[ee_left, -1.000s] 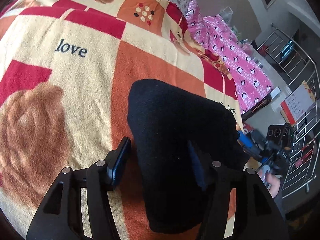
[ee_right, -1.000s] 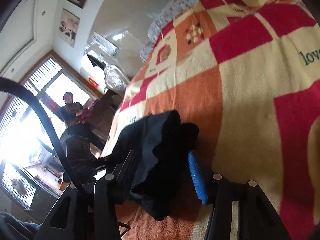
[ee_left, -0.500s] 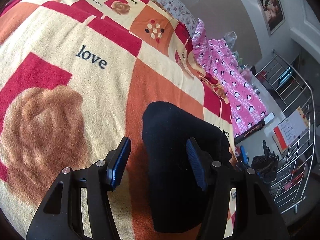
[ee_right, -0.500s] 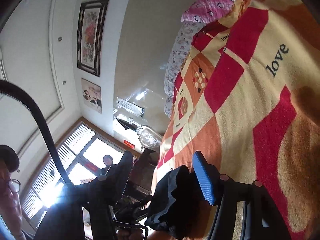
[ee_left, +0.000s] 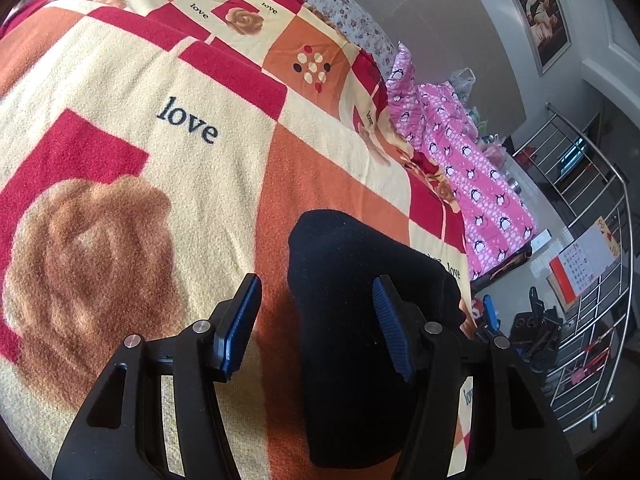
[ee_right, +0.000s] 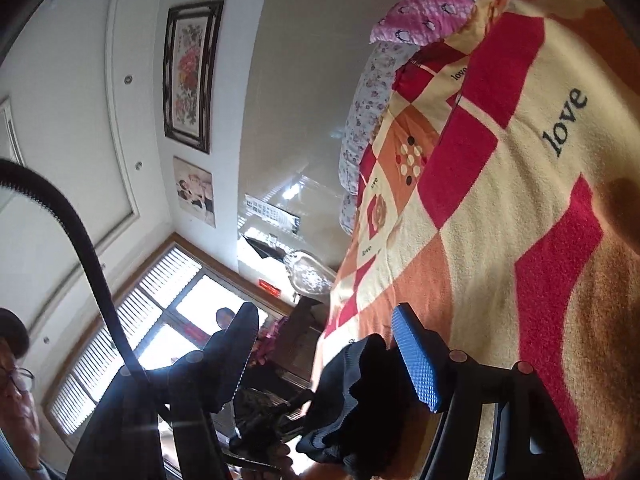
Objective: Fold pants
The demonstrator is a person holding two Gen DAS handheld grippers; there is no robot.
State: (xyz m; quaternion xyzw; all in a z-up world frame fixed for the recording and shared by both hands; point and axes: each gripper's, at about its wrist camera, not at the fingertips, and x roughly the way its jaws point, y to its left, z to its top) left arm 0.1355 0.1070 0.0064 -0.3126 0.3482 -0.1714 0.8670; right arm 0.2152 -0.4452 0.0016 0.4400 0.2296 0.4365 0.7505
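Note:
The black pants [ee_left: 360, 320] lie folded into a compact bundle on the patterned "love" blanket [ee_left: 160, 120]. My left gripper [ee_left: 316, 320] is open and empty, hovering just above the bundle's near left part. My right gripper [ee_right: 324, 356] is open and empty, lifted and tilted off the bed edge; the pants' ribbed edge [ee_right: 352, 396] shows low between its fingers. The right gripper also shows small in the left wrist view [ee_left: 516, 320], beyond the bed edge.
Pink penguin-print fabric [ee_left: 460, 152] lies along the bed's far right edge. A metal railing [ee_left: 592, 240] and clutter stand right of the bed. A person [ee_right: 224, 320] stands by the bright window, and a black cable [ee_right: 80, 232] arcs across the right wrist view.
Both grippers have let go of the pants and drawn back. The right gripper lifted and tilted up toward the wall and ceiling. The left gripper rose, and the bundle stays flat.

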